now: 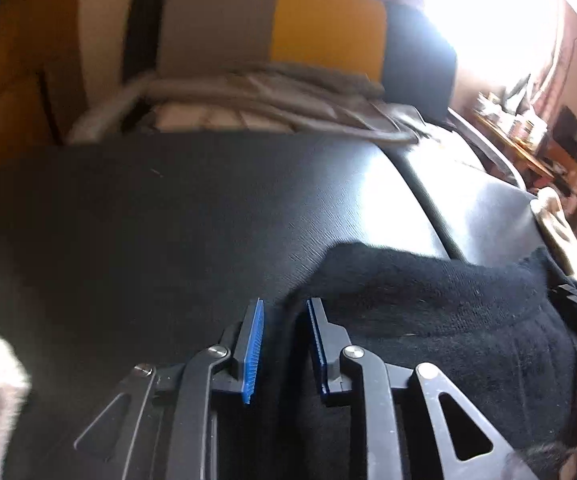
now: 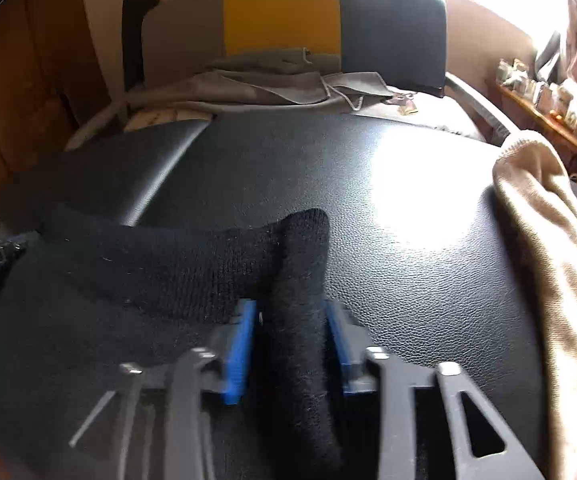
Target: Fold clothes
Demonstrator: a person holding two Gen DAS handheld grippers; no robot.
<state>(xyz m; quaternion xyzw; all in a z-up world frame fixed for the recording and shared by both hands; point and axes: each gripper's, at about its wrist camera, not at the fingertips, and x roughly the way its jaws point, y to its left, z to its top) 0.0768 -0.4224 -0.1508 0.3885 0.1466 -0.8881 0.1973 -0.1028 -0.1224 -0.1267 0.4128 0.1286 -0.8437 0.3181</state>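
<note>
My right tongs (image 2: pixel 290 320) parted, straddle raised fold of black knit garment (image 2: pixel 176 276) on black leather bench (image 2: pixel 408 240), pads not pressing. Fold's long axis runs straight ahead. My left tongs (image 1: pixel 284 320) parted at garment's left edge, gripping nothing.

A knit garment (image 2: pixel 192 264) lies on the padded surface (image 2: pixel 388 240), one fold between the right gripper (image 2: pixel 292 344) jaws; another garment (image 2: pixel 548 248) at right; piled cloths (image 2: pixel 272 84) behind, before a cushion (image 2: pixel 280 16).
</note>
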